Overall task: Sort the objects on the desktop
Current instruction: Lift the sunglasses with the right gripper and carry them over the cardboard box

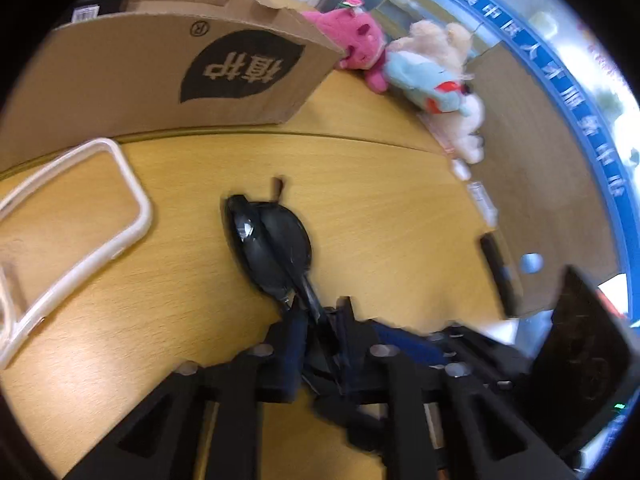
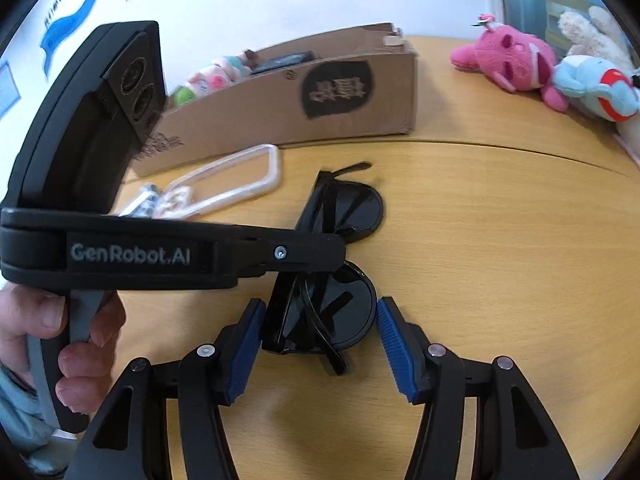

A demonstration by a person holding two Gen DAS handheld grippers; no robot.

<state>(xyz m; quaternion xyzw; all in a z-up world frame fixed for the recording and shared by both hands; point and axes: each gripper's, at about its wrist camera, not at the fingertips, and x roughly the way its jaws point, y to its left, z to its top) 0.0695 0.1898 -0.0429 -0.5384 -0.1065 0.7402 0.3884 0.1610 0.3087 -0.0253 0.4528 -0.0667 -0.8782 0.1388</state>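
A pair of black folded sunglasses (image 2: pixel 344 312) lies on the wooden desk (image 2: pixel 500 260). My right gripper (image 2: pixel 320 336) has its blue pads (image 2: pixel 248 336) pressed against both sides of the near lens and frame end. My left gripper (image 1: pixel 320 314) is shut on the middle of the sunglasses (image 1: pixel 272 244), at the bridge between the two lenses. In the right wrist view its black body reaches in from the left, and its tip (image 2: pixel 328 256) covers the sunglasses' middle. A hand (image 2: pixel 80 340) holds its handle.
A cardboard box (image 2: pixel 320 96) with toys and a dark item inside stands behind the sunglasses. A white phone bumper frame (image 2: pixel 240 180) and small packets (image 2: pixel 160 200) lie left of them. Pink (image 2: pixel 508 56) and blue (image 2: pixel 600 84) plush toys sit at the far right edge.
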